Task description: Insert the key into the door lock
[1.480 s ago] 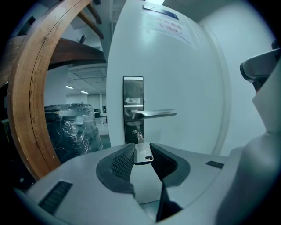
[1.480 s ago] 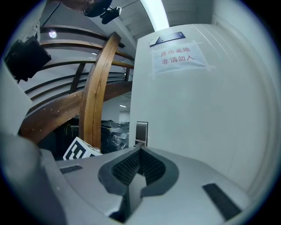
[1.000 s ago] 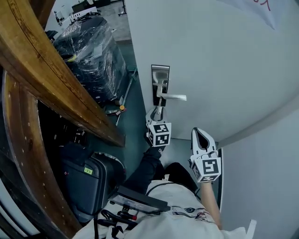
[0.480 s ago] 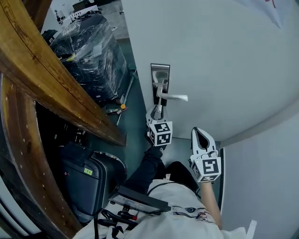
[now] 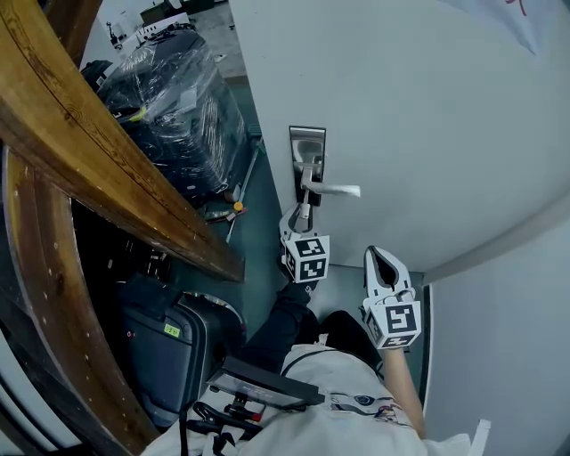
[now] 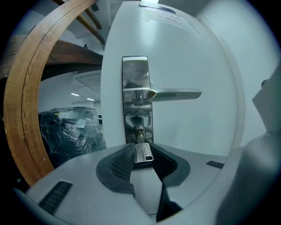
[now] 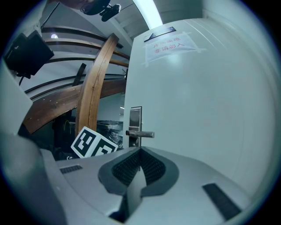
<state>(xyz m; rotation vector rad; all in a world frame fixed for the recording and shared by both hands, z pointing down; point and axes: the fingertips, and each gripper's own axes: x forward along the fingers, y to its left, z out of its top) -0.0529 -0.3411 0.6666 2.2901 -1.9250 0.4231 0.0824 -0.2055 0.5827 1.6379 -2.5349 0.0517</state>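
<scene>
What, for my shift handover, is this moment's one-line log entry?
left claw: shut on key | key: tip at keyhole | right claw: shut, empty

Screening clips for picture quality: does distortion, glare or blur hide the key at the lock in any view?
Left gripper view: fisheye bends the door edge, the lock plate shows reflections, but the key is sharp. Right gripper view: ceiling light glare, lock plate small. Head view: sharp, key hidden by the left gripper.

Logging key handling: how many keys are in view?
1: the key, gripped by the left gripper, tip at the lock below the door handle. Others could be hidden.
</scene>
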